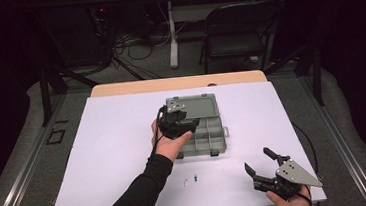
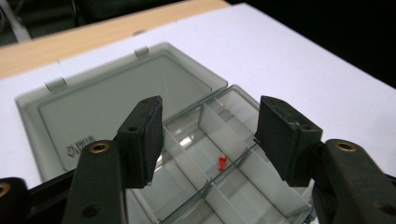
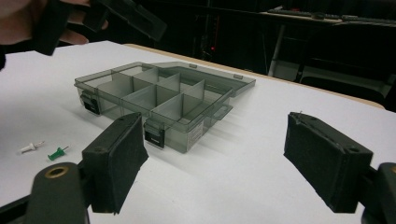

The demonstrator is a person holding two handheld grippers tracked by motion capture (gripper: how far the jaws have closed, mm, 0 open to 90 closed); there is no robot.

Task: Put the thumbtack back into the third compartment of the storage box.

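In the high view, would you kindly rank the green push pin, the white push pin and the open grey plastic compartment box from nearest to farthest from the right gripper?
From the right gripper, at the table's near right corner:
1. Green push pin, on the white sheet to the gripper's left.
2. White push pin, just beyond the green one, further left.
3. Open grey plastic compartment box, further up the table, under the left gripper.
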